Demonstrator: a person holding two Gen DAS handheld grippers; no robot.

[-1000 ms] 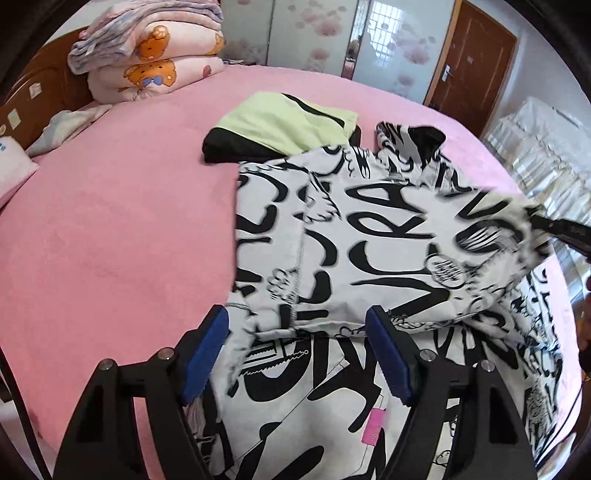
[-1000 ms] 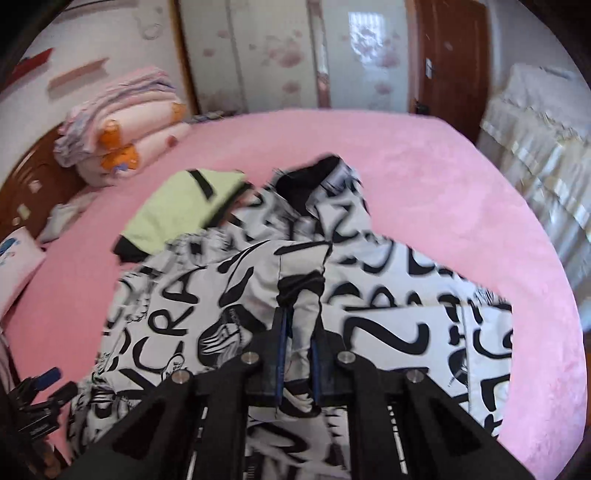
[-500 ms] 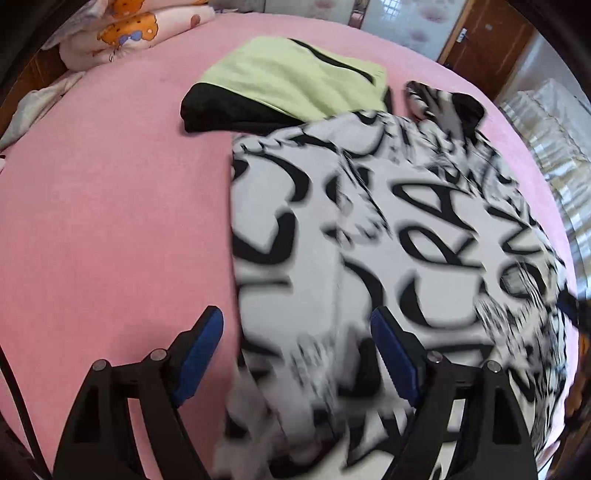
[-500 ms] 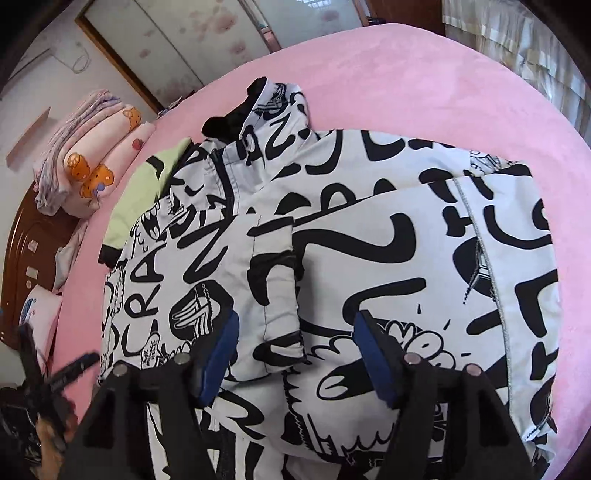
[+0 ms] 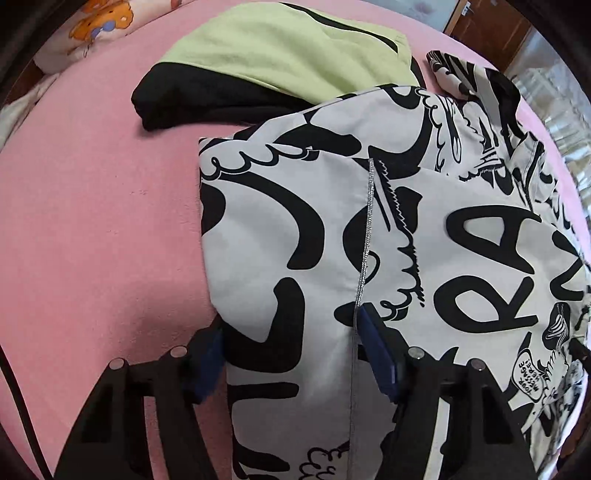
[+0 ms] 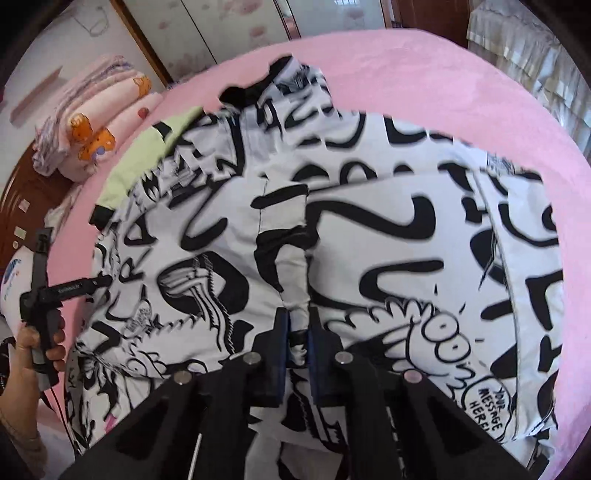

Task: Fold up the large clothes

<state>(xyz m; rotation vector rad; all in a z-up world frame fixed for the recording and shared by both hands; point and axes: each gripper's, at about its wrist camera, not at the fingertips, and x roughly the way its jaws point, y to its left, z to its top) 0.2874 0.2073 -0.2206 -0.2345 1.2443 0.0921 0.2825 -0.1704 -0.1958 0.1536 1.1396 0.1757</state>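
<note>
A black-and-white graffiti-print jacket point(image 5: 369, 240) lies spread on the pink bed point(image 5: 92, 221). My left gripper point(image 5: 293, 350) points down over the jacket's left edge, and its jaws are closing. The edge lies between the blue pads point(image 5: 376, 350), which do not clearly press it. The right wrist view shows this gripper point(image 6: 99, 280) at the jacket's left side, held by a hand point(image 6: 33, 350). My right gripper point(image 6: 295, 332) is shut on a raised fold of the jacket point(image 6: 406, 240) near its middle.
A folded green and black garment point(image 5: 280, 55) lies just beyond the jacket, partly under it. Stacked quilts point(image 6: 88, 125) sit at the bed's far left by a wooden headboard point(image 6: 22, 199). Wardrobe doors point(image 6: 229, 33) and a curtain point(image 6: 524, 48) stand behind.
The left gripper dropped towards the jacket's left edge and its jaws narrowed around it. The right gripper opened, then shut again on a fold lower down.
</note>
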